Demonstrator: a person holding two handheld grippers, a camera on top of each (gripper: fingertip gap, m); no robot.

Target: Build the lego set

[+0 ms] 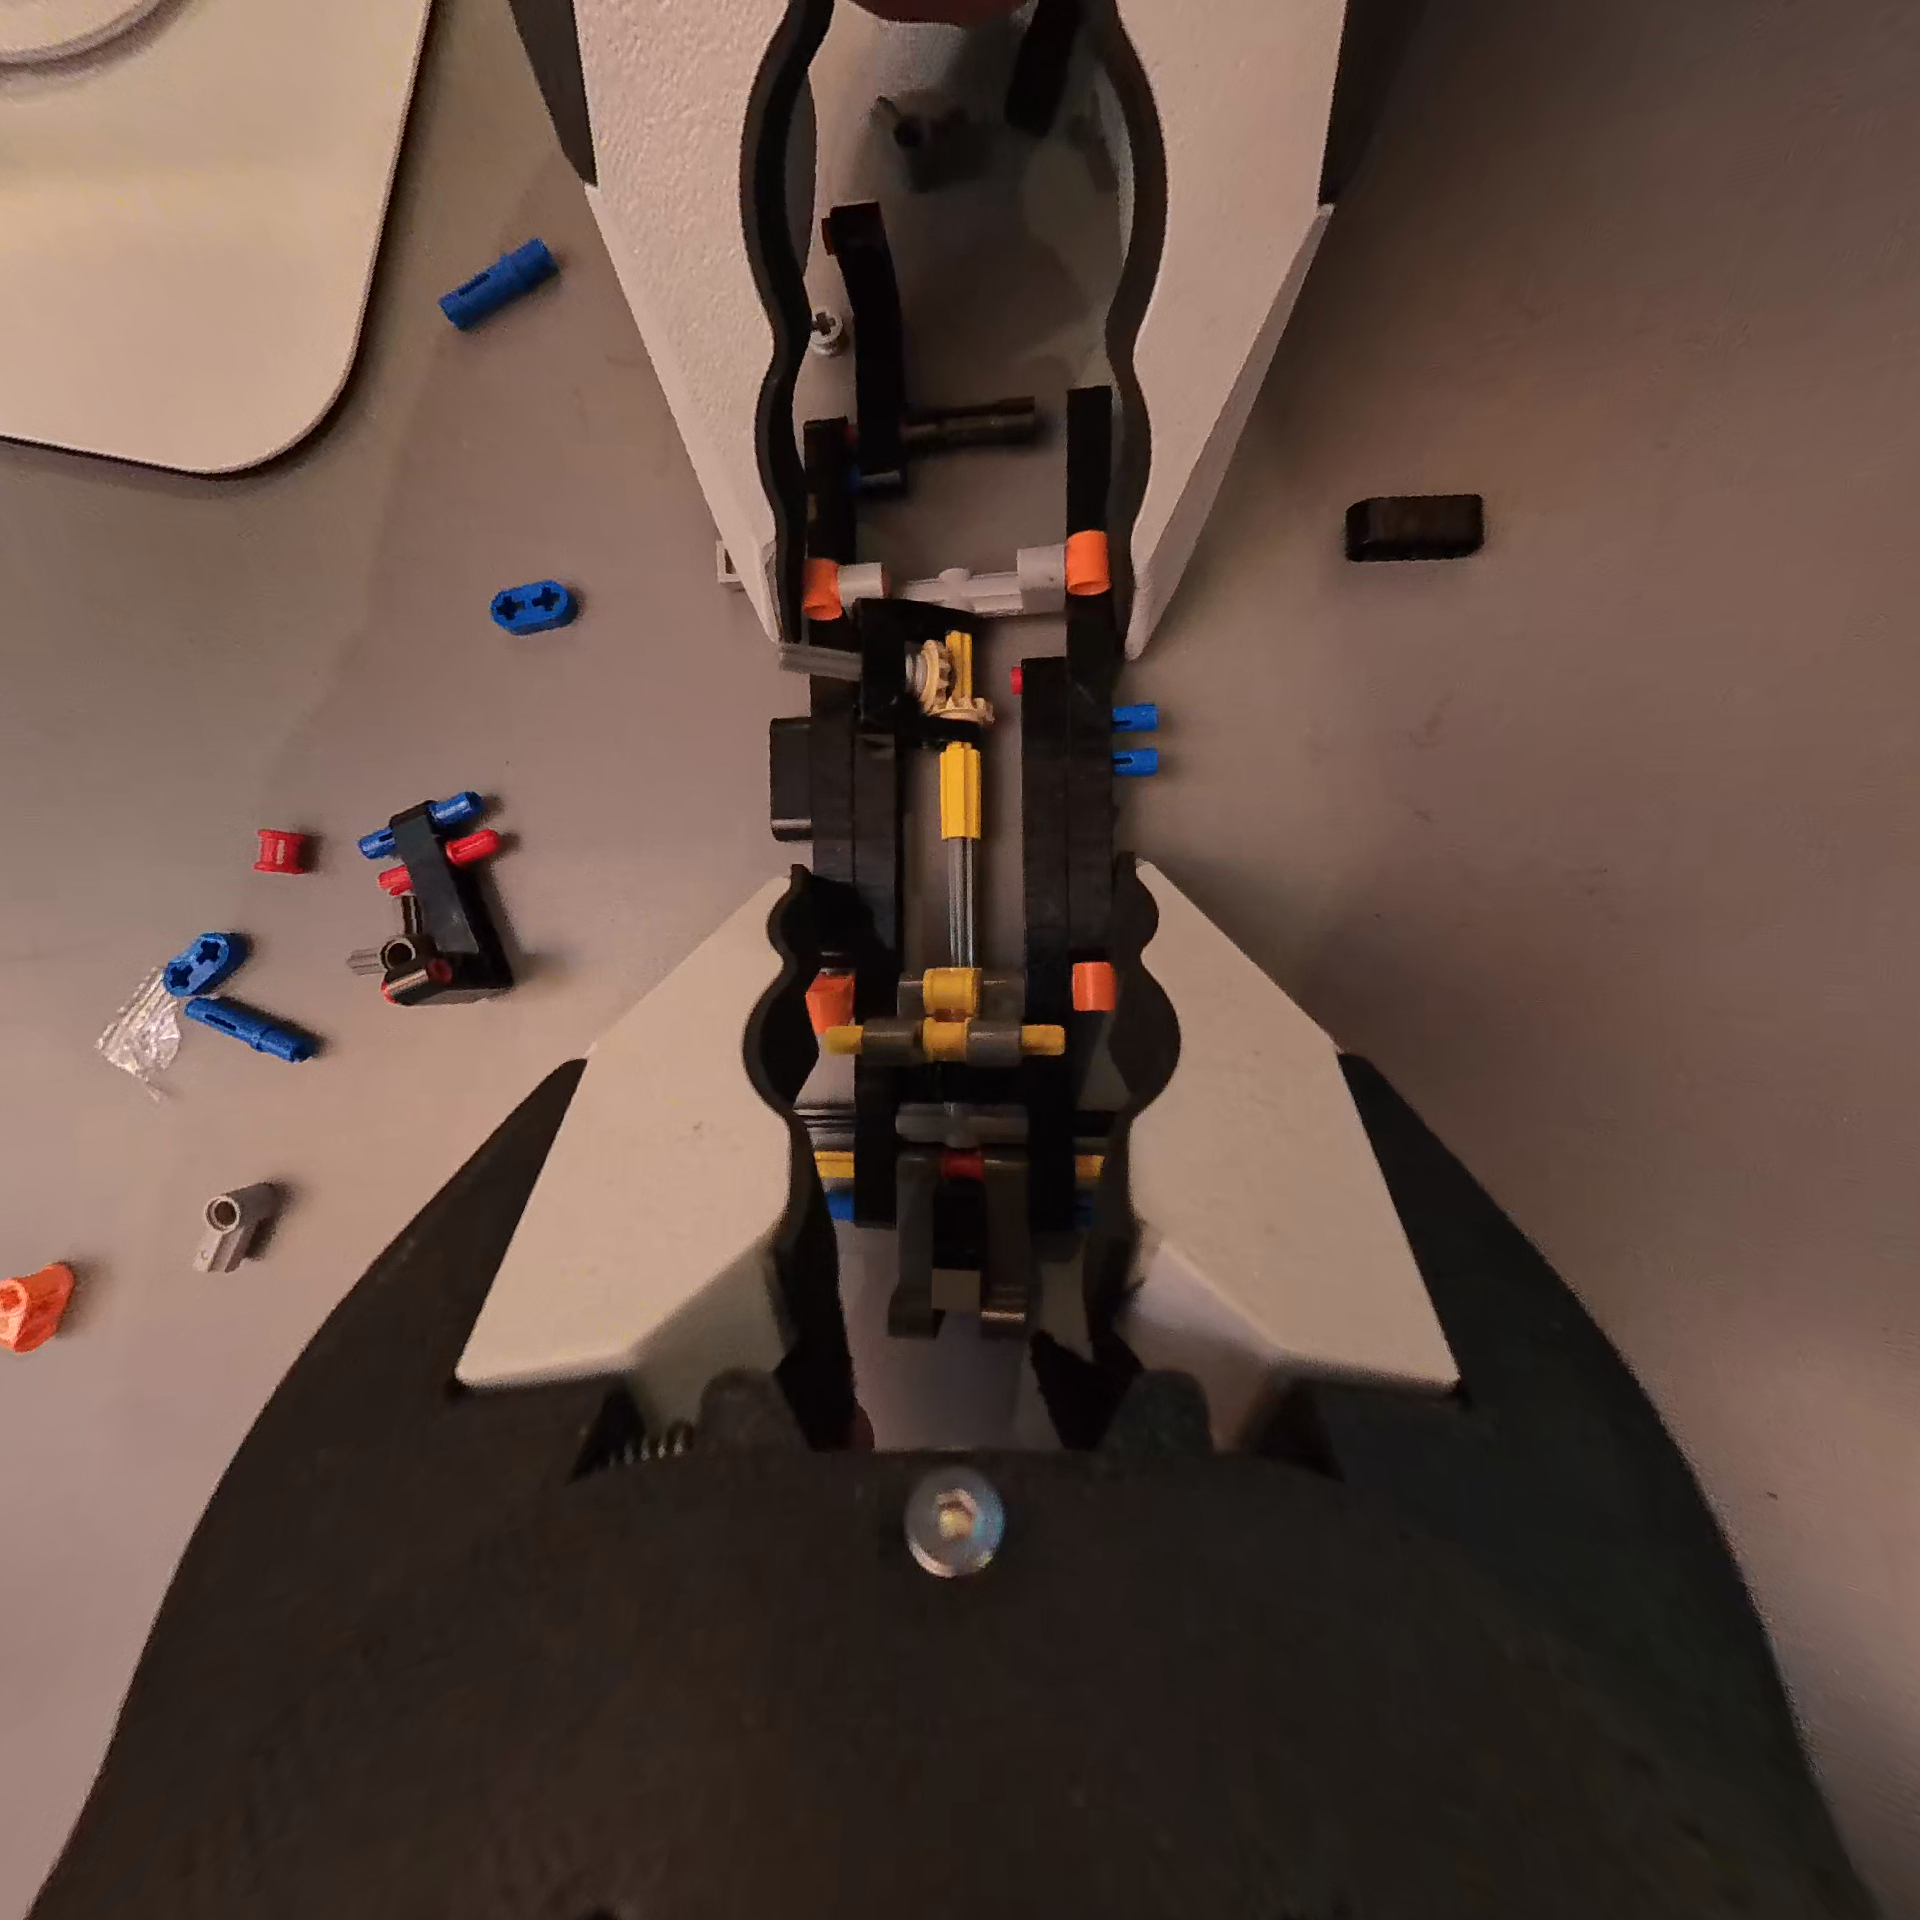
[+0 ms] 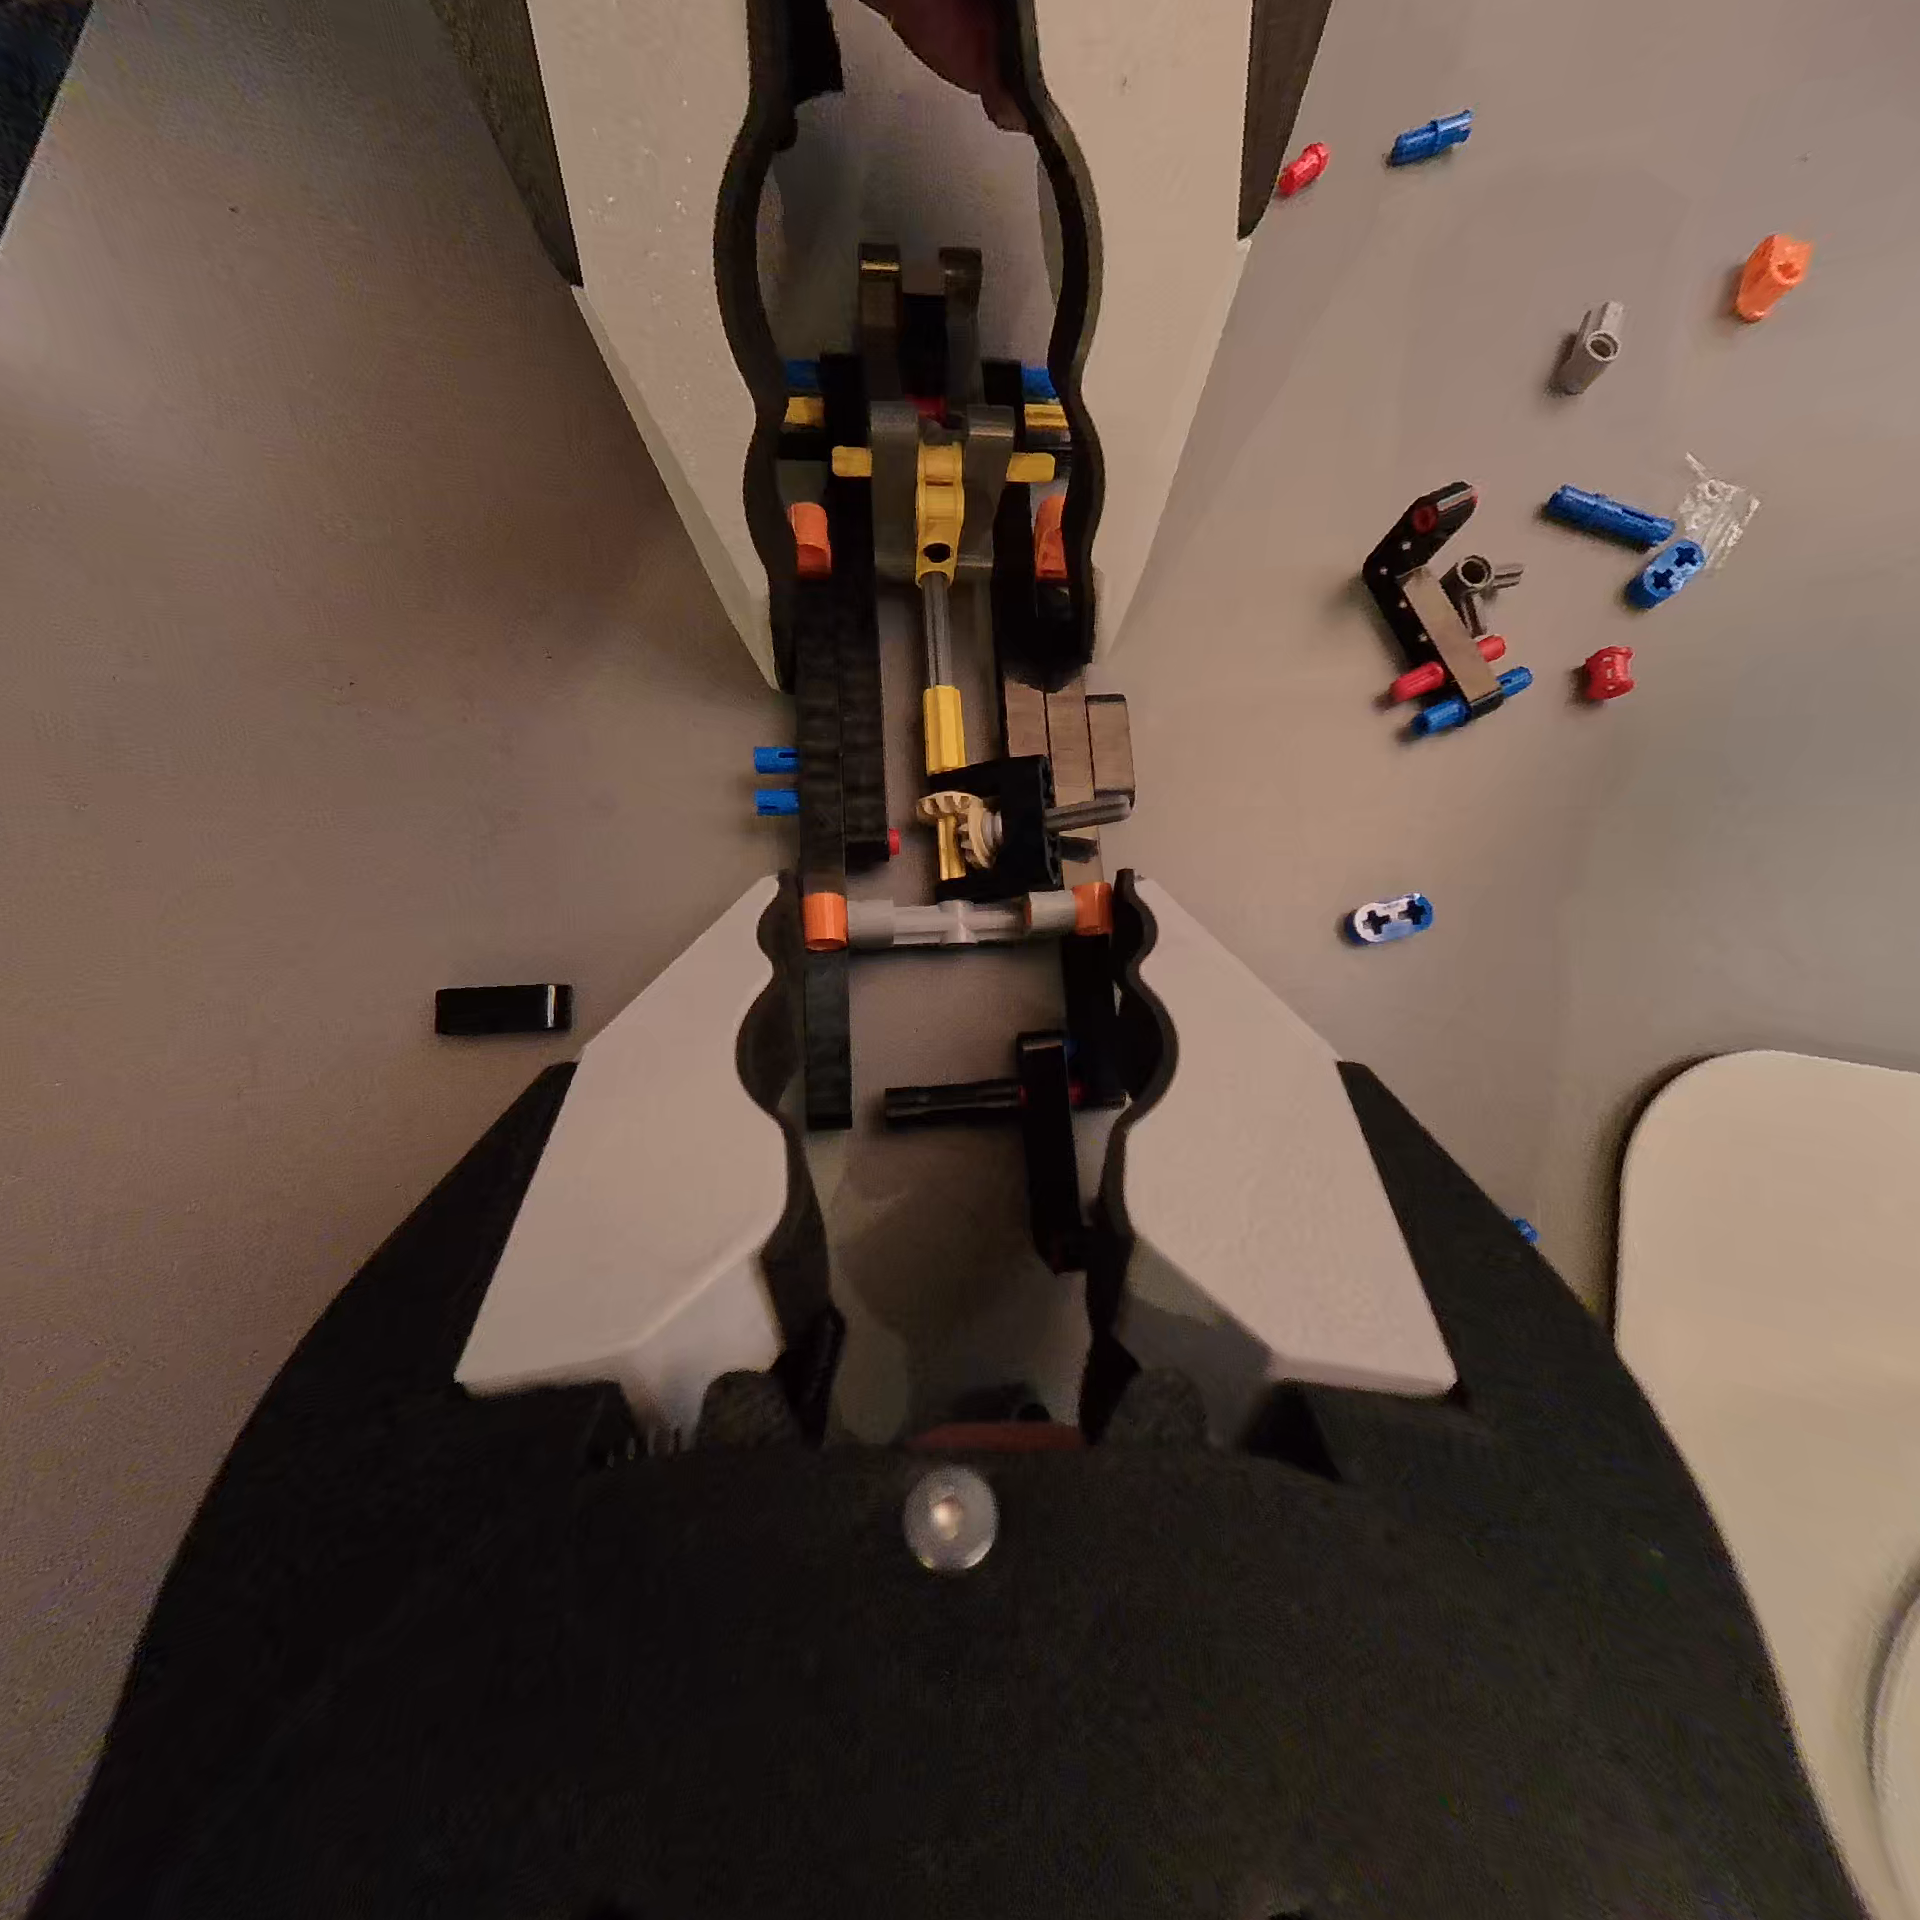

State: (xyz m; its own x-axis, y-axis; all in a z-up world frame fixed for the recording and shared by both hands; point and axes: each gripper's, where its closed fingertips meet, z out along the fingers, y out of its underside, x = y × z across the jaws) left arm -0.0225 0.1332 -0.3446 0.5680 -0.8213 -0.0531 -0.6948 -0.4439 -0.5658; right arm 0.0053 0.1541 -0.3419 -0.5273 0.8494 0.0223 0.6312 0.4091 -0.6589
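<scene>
A long lego chassis [image 1: 958,790] of black beams, with a yellow axle, a tan gear and orange connectors, lies on the grey table. It also shows in the right wrist view [image 2: 943,727]. My left gripper [image 1: 961,914] is shut on one end of it, pads against the outer black beams. My right gripper [image 2: 951,935] faces it and is shut on the other end, where a grey cross bar [image 2: 961,920] spans the beams. Each gripper shows at the top of the other's view: the right gripper [image 1: 956,613] and the left gripper [image 2: 935,665].
Loose parts lie beside the chassis: a small black sub-assembly [image 1: 436,904], blue pins [image 1: 499,283], a blue short beam [image 1: 533,608], a red bush [image 1: 278,850], a grey connector [image 1: 237,1221], an orange connector [image 1: 36,1304]. A black beam [image 1: 1413,527] lies opposite. A white board [image 1: 177,208] sits at a corner. The red bush [image 1: 278,850] is about 10 cm from my left fingertips. It turns up in the right wrist view [image 2: 1607,668] as well.
</scene>
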